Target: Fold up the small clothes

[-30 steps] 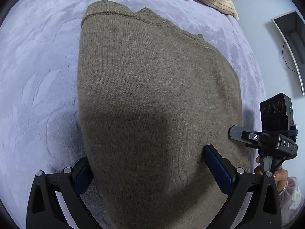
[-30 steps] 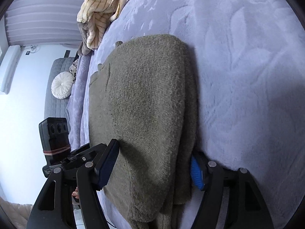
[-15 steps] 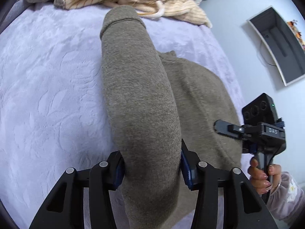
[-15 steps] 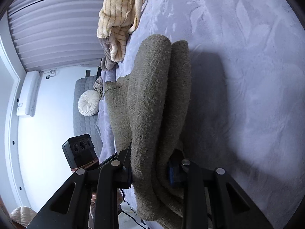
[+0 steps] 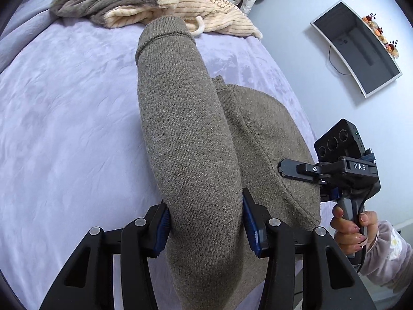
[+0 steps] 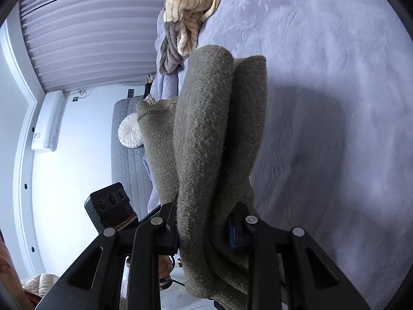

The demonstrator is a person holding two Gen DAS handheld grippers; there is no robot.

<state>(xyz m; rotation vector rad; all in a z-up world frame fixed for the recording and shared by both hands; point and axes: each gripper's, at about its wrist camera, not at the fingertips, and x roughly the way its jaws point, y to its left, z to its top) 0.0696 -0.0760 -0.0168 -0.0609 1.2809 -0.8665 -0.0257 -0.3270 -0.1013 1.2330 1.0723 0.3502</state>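
An olive-brown knitted sweater hangs bunched and lifted above the lilac bedspread. My left gripper is shut on a thick fold of it, blue pads pressing both sides. In the right wrist view the same sweater rises as two rolled folds, and my right gripper is shut on its near end. The right gripper also shows in the left wrist view, held by a hand at the sweater's right edge. The left gripper's camera block shows at the lower left of the right wrist view.
A pile of cream striped and grey clothes lies at the bed's far end. A curved monitor hangs on the wall to the right. A grey quilted sofa with a round white cushion and an air conditioner stand beyond the bed.
Both grippers went from open around the flat sweater to shut on it. They have lifted it off the bedspread, gathering it into upright folds.
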